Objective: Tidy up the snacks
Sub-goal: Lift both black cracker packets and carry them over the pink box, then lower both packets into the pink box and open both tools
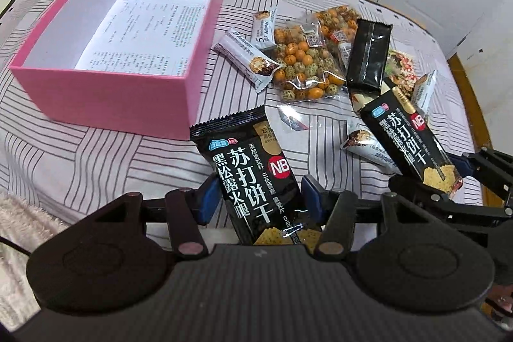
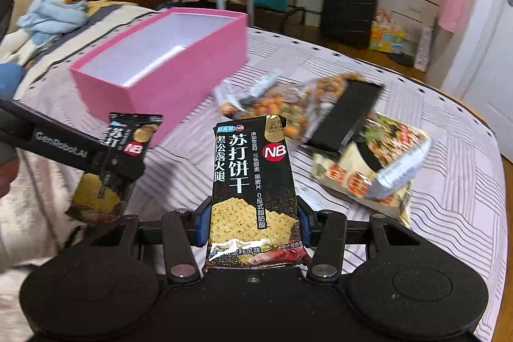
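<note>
Step in hand: we judge that we are mid-carry, a cracker packet in each gripper, lifted off the bed and not yet over the pink box.
Left gripper: jaws clamped on the sides of a black soda-cracker packet, which stands upright just in front of the box's near right corner.
Right gripper: jaws clamped on a second black cracker packet, upright as well; in the left view it hangs to the right, above the loose snacks.
Pink box: open, no lid in view, lying toward the left side of the bed. Inside we see only a printed sheet of paper flat on the floor; no snacks in it yet.
Snacks left on the bed: to the right of the box lie two small white bars, clear bags of coated peanuts, a black packet turned face down and a colourful bag partly under it. More small white packets lie near the right gripper.
Next move: we think the left packet should go over the box's near wall and be laid flat against one side, leaving room; the right one follows beside it.
Caution: the packets are held by their edges, so they may swing or crush.
</note>
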The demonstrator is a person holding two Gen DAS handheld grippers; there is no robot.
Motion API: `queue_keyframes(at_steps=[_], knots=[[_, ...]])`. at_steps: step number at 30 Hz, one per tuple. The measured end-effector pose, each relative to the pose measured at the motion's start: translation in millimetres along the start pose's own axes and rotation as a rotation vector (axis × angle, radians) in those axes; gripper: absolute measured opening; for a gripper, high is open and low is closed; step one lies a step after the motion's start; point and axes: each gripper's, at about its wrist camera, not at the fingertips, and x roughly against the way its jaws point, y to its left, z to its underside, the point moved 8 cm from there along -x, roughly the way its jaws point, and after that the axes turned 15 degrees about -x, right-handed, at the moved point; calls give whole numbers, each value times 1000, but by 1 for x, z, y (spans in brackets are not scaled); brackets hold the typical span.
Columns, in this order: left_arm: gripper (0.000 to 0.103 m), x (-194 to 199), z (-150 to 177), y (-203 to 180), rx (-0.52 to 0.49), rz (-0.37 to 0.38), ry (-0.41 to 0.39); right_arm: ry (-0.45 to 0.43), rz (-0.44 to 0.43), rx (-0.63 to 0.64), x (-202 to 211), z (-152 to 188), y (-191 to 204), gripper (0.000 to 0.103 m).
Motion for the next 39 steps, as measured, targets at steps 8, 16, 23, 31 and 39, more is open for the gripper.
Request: queue_keyframes(at_steps=[8,16,23,31,39], knots=[[53,42,-16,31,22,-42,-97,-22,-114,61,18,-30,45,55],[53,71,-56,83,47,-84,-180,-86,-155,155,6,-88,89,55],[53,54,-104,138,71,-116,-235,-127,-202,208,-50,-144,117,55],[53,-9,-147,190,117,-127,-198,-94,-193,270,-129,-185,141,55],[53,-73,-154,231,248,-113,-98,-68,-80,412,-198,-191,157,55]])
